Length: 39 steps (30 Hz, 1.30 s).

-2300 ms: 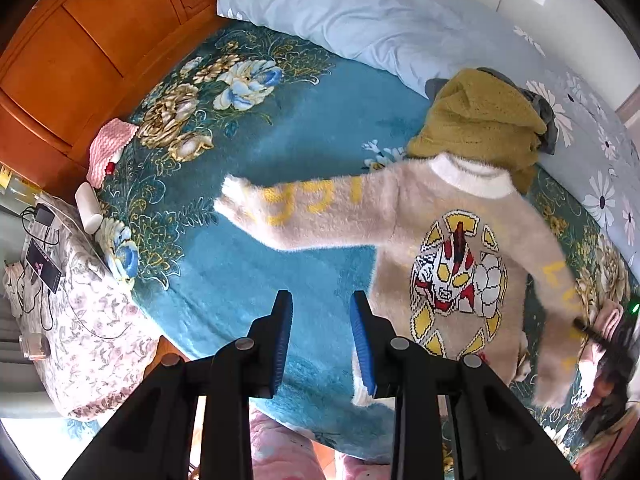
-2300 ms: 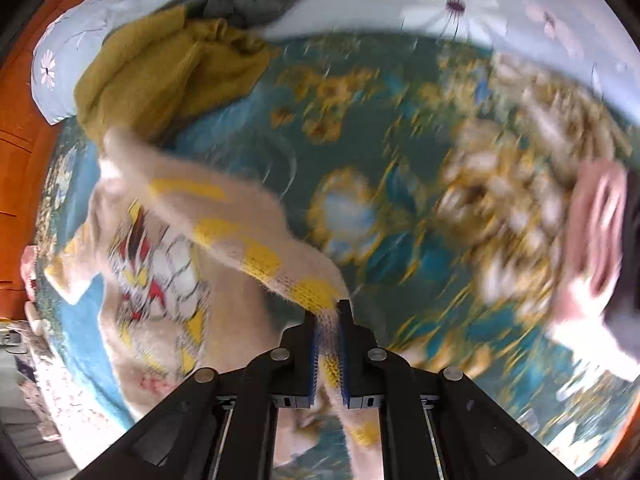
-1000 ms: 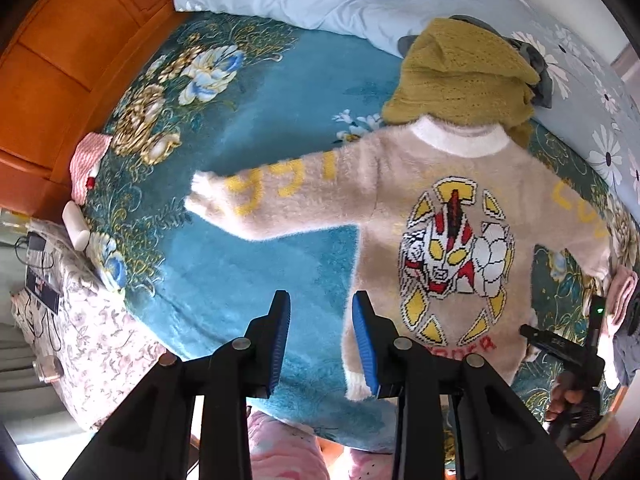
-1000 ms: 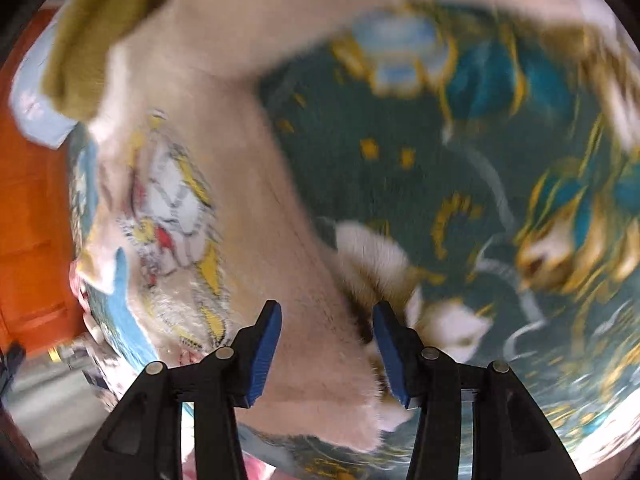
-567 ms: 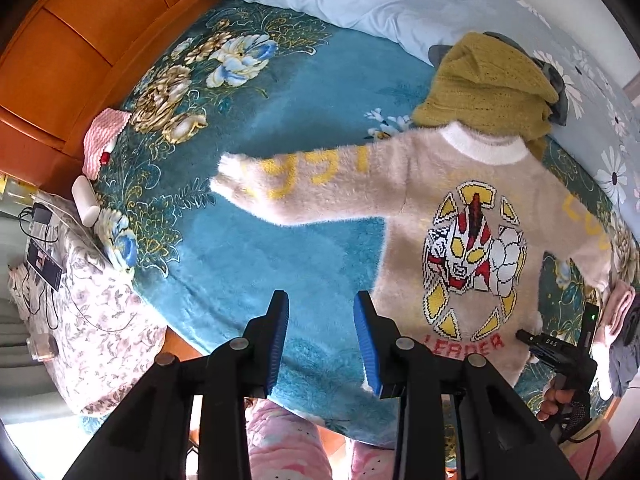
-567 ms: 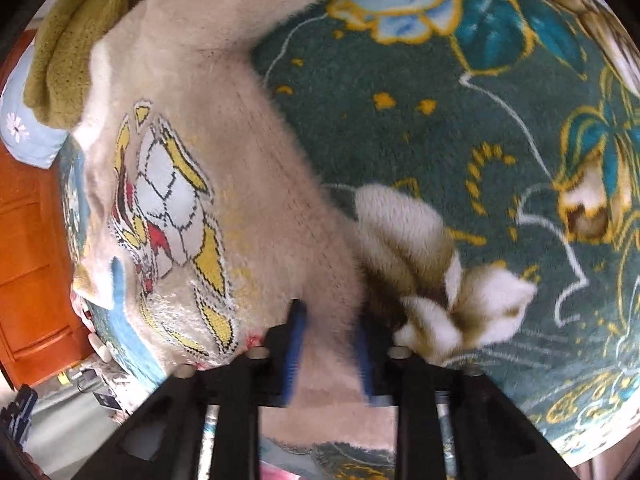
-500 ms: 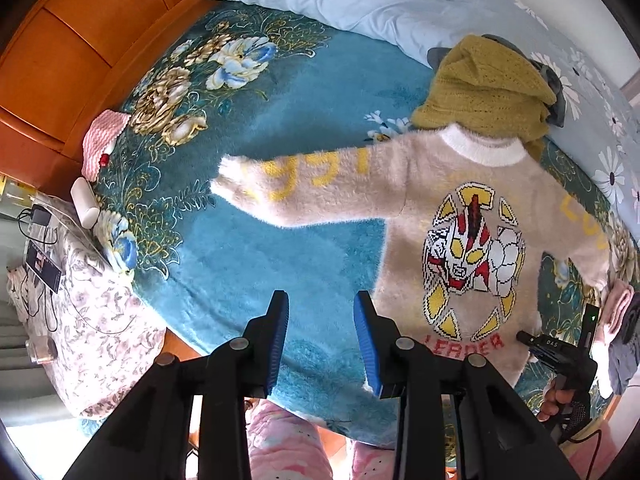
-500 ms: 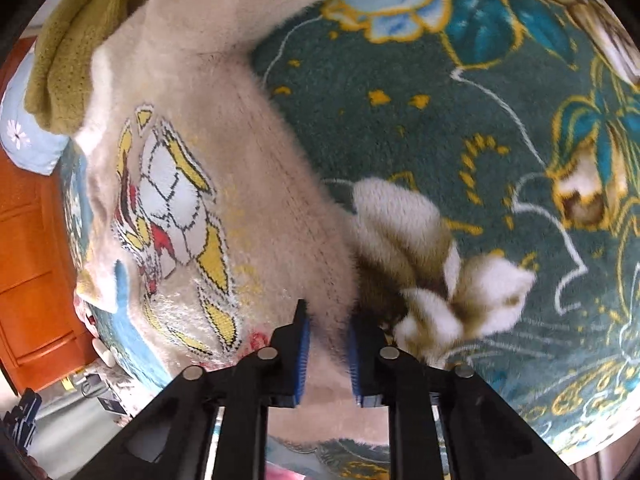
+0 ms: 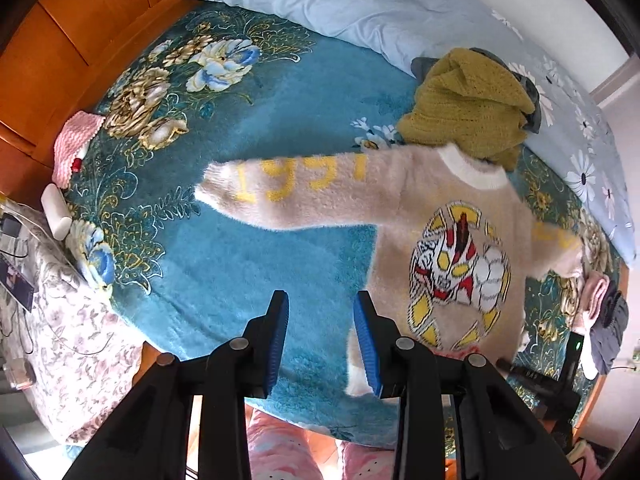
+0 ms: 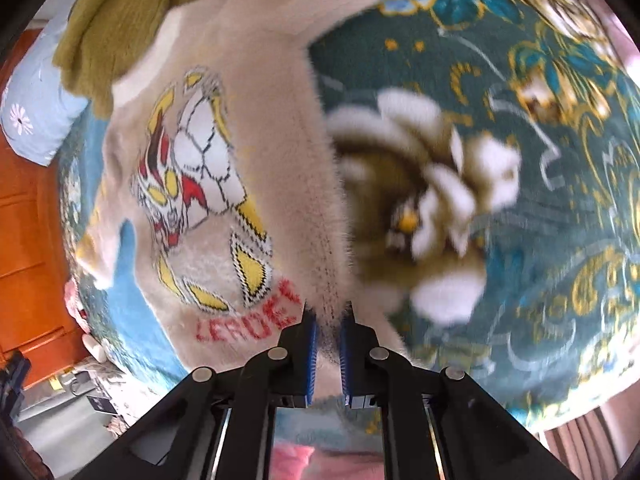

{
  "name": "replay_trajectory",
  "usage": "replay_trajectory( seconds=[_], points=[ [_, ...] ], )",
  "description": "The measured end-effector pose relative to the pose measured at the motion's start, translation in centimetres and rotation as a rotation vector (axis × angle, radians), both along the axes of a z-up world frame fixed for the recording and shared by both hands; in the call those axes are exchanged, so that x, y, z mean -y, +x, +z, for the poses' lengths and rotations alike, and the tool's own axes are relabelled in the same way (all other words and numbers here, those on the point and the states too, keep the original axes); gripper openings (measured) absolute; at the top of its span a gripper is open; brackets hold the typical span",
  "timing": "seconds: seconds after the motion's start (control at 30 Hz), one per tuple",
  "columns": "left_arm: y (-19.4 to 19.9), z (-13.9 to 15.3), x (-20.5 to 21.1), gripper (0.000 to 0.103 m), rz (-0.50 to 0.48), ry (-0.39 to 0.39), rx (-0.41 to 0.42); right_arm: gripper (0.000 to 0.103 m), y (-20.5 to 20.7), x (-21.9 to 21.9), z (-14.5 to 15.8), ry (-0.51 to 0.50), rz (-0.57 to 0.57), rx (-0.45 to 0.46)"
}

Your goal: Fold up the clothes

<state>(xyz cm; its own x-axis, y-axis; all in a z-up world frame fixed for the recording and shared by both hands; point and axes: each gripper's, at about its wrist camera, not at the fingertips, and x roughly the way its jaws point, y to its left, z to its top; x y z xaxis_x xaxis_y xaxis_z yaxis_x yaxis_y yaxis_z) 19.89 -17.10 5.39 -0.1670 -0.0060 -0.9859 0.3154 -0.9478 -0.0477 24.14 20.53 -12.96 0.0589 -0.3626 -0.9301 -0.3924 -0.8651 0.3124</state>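
Right now a fluffy beige sweater (image 9: 452, 236) lies face up on a teal floral blanket (image 9: 248, 264) that covers the bed, its white collar (image 9: 472, 168) pointing toward the far side and its hem toward the near edge. On the chest is a knitted hero figure (image 9: 460, 268) in red, yellow and white, and in the right wrist view red letters (image 10: 248, 316) run beneath it near the hem. One sleeve (image 9: 296, 188), marked with yellow characters, stretches straight out across the blanket to the left of the body in the left wrist view; the other sleeve (image 9: 560, 244) reaches toward the right edge of the bed. The left gripper (image 9: 322, 336) hangs above the blanket just beside the sweater's lower left corner, its blue-padded jaws spread apart with nothing between them. The right gripper (image 10: 328, 340) is at the sweater's lower right edge, its jaws drawn close together with the furry side seam and hem pinched between the blue pads; that view is blurred toward the right. Beyond the collar sits a heap of mustard-yellow knitwear (image 9: 468, 108), touching the collar area, with a grey garment (image 9: 528, 92) showing behind it. A pale blue flowered quilt (image 9: 400, 4) runs along the far side of the bed, and an orange wooden headboard (image 9: 80, 24) stands at the left. Near the headboard a pink knitted item (image 9: 72, 144) rests on the blanket edge, and a white bottle-like object (image 9: 56, 212) lies just below it. A person's pink patterned trousers (image 9: 280, 448) show under the left gripper.
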Motion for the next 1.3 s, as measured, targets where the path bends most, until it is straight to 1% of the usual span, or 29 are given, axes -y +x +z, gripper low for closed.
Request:
replay_trajectory(
  seconds=[0.13, 0.23, 0.27, 0.3, 0.43, 0.47, 0.57, 0.7, 0.8, 0.87, 0.9, 0.93, 0.97, 1.03, 1.1, 1.13, 1.17, 1.3],
  points=[
    [0.5, -0.4, 1.5, 0.034, -0.007, 0.029, -0.003, 0.01, 3.3, 1.5, 0.2, 0.029, -0.019, 0.043],
    [0.3, -0.6, 1.6, 0.034, -0.011, 0.035, 0.002, 0.01, 4.5, 1.6, 0.4, 0.025, -0.057, 0.044],
    [0.1, -0.6, 1.4, 0.034, -0.007, 0.033, 0.002, 0.01, 4.3, 1.1, 0.6, 0.019, -0.068, 0.034],
    [-0.1, -0.6, 1.3, 0.034, -0.003, 0.032, 0.001, 0.014, 4.1, 0.7, 0.8, 0.012, -0.079, 0.022],
    [-0.9, -0.6, 0.6, 0.034, 0.013, 0.025, 0.0, 0.016, 3.3, -0.7, 2.4, -0.014, -0.139, -0.045],
    [-1.1, -0.6, 0.4, 0.034, 0.017, 0.023, -0.001, 0.016, 3.1, -1.7, 2.9, -0.015, -0.161, -0.064],
    [-1.7, -0.6, -0.2, 0.034, 0.029, 0.017, -0.002, 0.021, 1.5, -7.3, 4.8, -0.026, -0.26, -0.14],
    [-2.5, -0.6, -0.9, 0.034, 0.045, 0.01, -0.004, 0.03, 0.3, -14.8, 6.2, -0.051, -0.456, -0.224],
    [-3.2, -0.4, -3.0, 0.034, 0.045, 0.006, -0.013, 0.036, -1.3, -19.6, 5.5, -0.087, -0.572, -0.245],
    [-3.6, -0.4, -4.5, 0.035, 0.027, -0.002, -0.009, 0.042, -2.6, -22.1, 4.8, -0.105, -0.626, -0.252],
    [-3.8, -0.6, -5.4, 0.037, 0.013, -0.014, 0.0, 0.052, -3.4, -22.8, 4.4, -0.105, -0.639, -0.252],
    [-4.0, -0.8, -6.1, 0.044, 0.004, -0.025, 0.012, 0.062, -4.0, -23.7, 4.0, -0.11, -0.652, -0.252],
    [-4.1, -1.1, -6.6, 0.046, 0.002, -0.036, 0.027, 0.065, -4.6, -24.4, 3.6, -0.117, -0.666, -0.252],
    [-4.5, -1.8, -7.6, 0.046, 0.003, -0.053, 0.059, 0.066, -6.2, -25.1, 1.8, -0.142, -0.692, -0.23],
    [-4.7, -2.6, -7.7, 0.048, 0.026, -0.053, 0.095, 0.066, -7.9, -25.9, -0.2, -0.163, -0.717, -0.2],
    [-4.7, -2.9, -7.7, 0.051, 0.04, -0.054, 0.108, 0.066, -8.5, -26.1, -0.9, -0.166, -0.725, -0.192],
    [-4.8, -3.2, -7.6, 0.054, 0.056, -0.056, 0.121, 0.066, -9.3, -26.4, -1.6, -0.162, -0.732, -0.188],
    [-5.2, -4.2, -7.3, 0.056, 0.092, -0.087, 0.172, 0.066, -13.0, -28.0, -3.5, -0.114, -0.742, -0.177]
  ],
)
